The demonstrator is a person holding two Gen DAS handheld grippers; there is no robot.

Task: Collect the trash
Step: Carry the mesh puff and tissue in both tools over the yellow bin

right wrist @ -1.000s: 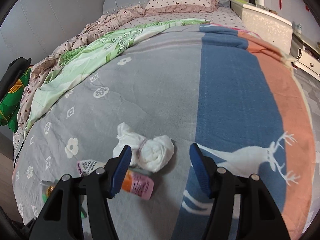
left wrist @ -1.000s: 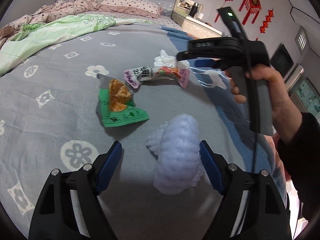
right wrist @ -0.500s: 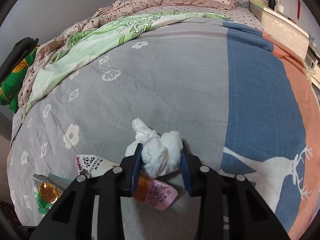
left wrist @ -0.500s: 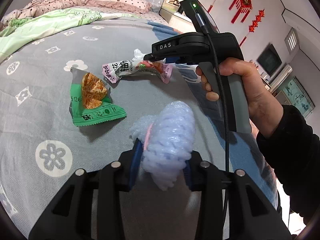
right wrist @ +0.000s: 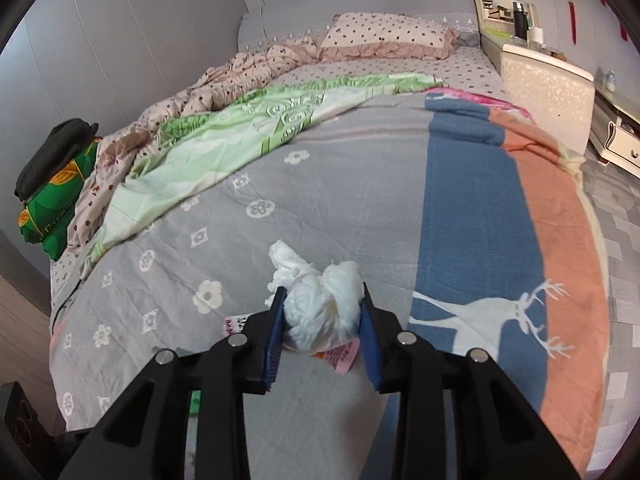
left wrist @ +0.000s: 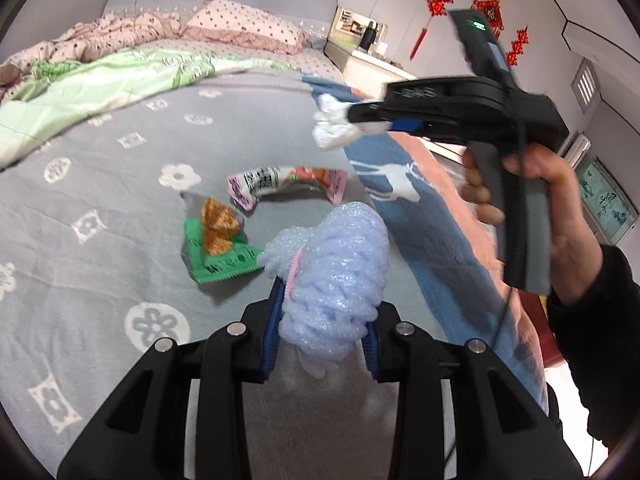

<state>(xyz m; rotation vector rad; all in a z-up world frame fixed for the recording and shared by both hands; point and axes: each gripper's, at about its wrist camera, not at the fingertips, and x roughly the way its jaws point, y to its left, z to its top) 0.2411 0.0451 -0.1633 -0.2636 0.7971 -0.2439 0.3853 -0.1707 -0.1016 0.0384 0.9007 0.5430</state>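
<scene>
My left gripper is shut on a pale lilac foam net, held a little above the grey bedspread. My right gripper is shut on a crumpled white tissue, lifted off the bed; the left wrist view shows that tissue in the air at the tip of the right gripper, held by a person's hand. A green snack wrapper and a pink-and-white wrapper lie on the bedspread beyond my left gripper. A corner of the pink wrapper peeks out under the tissue.
A green quilt and a dotted pink duvet and pillow lie at the head of the bed. Folded clothes are stacked at the far left. A white bedside cabinet stands to the right, with floor beside the bed.
Both grippers went from open to shut, the left on the foam net, the right on the tissue. Both then rose off the bedspread with their loads.
</scene>
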